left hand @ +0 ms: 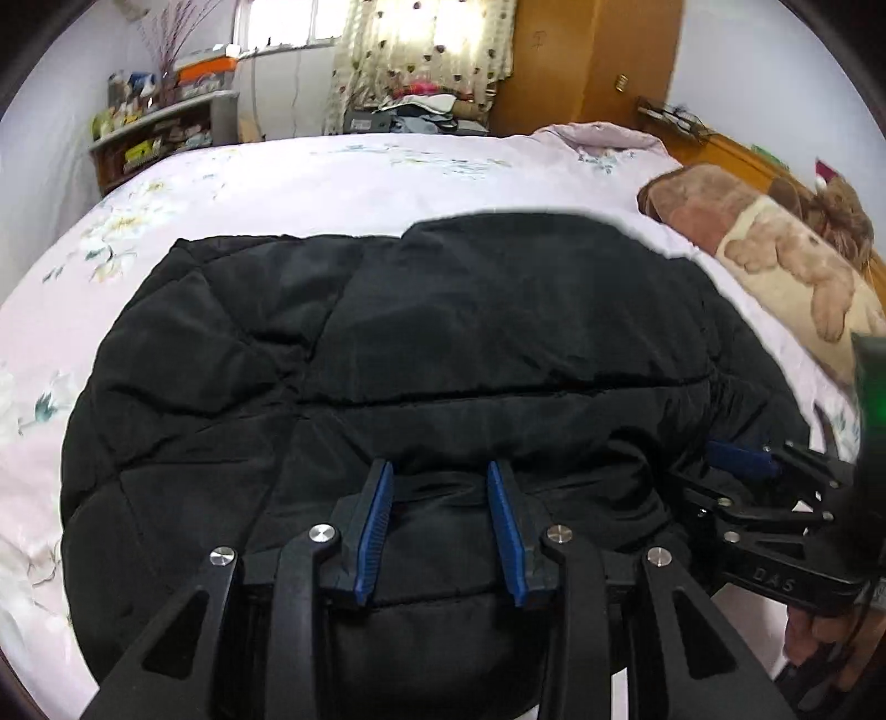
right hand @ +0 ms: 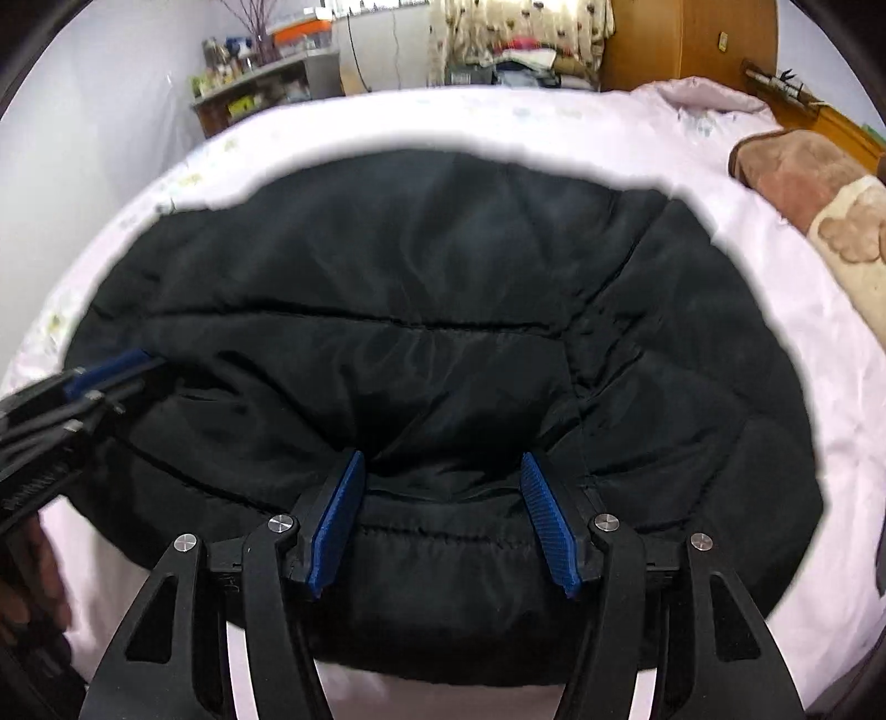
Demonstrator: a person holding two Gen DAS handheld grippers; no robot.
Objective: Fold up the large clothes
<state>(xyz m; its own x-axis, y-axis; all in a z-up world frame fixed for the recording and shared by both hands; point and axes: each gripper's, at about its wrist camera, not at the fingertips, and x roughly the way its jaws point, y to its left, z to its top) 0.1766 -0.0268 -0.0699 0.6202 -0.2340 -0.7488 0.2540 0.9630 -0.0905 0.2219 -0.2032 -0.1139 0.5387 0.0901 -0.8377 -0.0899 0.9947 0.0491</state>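
Observation:
A large black quilted jacket lies folded on the pale floral bed sheet; it also fills the right wrist view. My left gripper is open, its blue pads standing either side of the jacket's near folded edge. My right gripper is open over the same near edge, further right. In the left wrist view the right gripper shows at the right side; in the right wrist view the left gripper shows at the left. Neither holds cloth firmly.
A brown and beige blanket lies at the bed's right side, by a wooden headboard. A cluttered shelf stands beyond the far left corner. A curtain and wooden wardrobe are at the back.

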